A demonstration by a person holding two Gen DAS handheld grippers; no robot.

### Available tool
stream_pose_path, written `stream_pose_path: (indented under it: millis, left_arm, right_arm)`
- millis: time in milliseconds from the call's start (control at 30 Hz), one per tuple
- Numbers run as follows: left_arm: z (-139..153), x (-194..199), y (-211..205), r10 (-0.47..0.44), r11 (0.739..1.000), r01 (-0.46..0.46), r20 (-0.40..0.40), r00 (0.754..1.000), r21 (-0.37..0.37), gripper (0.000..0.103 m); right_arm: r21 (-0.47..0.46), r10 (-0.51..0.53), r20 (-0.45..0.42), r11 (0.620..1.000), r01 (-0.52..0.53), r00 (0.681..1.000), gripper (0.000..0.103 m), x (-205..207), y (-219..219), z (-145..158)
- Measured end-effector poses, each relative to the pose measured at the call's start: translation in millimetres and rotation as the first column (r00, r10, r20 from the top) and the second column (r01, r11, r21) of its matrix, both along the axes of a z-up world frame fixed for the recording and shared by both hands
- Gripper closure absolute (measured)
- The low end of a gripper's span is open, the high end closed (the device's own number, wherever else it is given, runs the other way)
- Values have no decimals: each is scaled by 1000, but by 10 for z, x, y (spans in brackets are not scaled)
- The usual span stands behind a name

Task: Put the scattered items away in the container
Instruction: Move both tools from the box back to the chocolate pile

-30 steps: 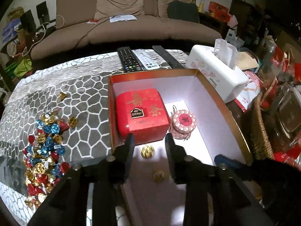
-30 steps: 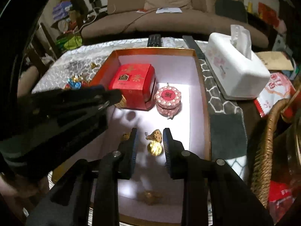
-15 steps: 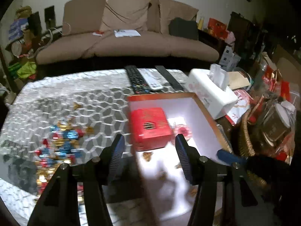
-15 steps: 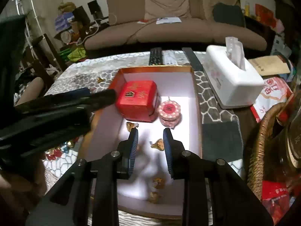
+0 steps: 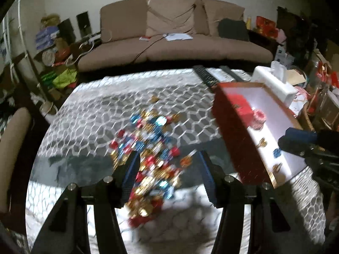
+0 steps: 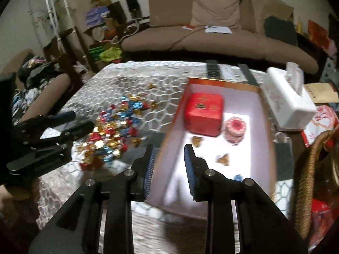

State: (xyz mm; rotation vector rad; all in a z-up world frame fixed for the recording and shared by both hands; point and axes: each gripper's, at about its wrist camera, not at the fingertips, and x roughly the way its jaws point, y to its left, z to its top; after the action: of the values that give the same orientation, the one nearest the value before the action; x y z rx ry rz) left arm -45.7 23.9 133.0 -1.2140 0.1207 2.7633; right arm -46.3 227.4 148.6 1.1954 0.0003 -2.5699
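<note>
a cluttered shelf [image 6: 99,27] is seen at far left, a brown sofa [image 6: 211,31] along the back wall. the table [image 6: 118,80] is covered by a grey honeycomb-patterned cloth. the left gripper [image 5: 169,169] is held, jaws spread and empty, above the blurred pile of foil candies [image 5: 152,148]. the right gripper [image 6: 169,158] is spread over the near left wall of the red box [image 6: 224,83], in which a red tin [image 6: 203,112] and a few candies lie. a tissue box [image 6: 290,103] stands just beside it.

Both wrist views sofaward, sharing box [image 5: 237,148]
</note>
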Motion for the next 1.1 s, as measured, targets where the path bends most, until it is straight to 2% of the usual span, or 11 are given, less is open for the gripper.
stream_pose_path:
  millis: [133,300,433,600,800,967,1100]
  left_arm:
    - [-102,126,-234,15,1000,-15,20,1000,3,46]
    - [-245,236,-551,53,998,-53,33,998,23,46]
    - [-395,260,-817,100,993,-103,59,993,50,46]
    - [-510,304,-1037,131,988,-136,68,989,75,46]
    - [-665,262,-1217,130,986,-136,69,989,97,46]
    - [-804,160,-1394,120,977,-135,99,988,162,46]
    - [-875,120,-1474,95,977,-113,107,990,183,46]
  right_arm:
    - [16,47,-4,999,-47,999,72,150,-270,-32]
    - [15,57,43,998,-57,997,72,286,-592,-284]
    - [63,77,59,995,-80,995,71,317,-928,-437]
    - [61,50,82,997,-55,995,71,240,-1233,-571]
    - [70,14,103,997,-22,995,71,126,-1465,-716]
    - [88,22,132,996,-34,991,71,38,-1622,-882]
    - [41,17,158,999,-24,987,71,-59,-1608,-986]
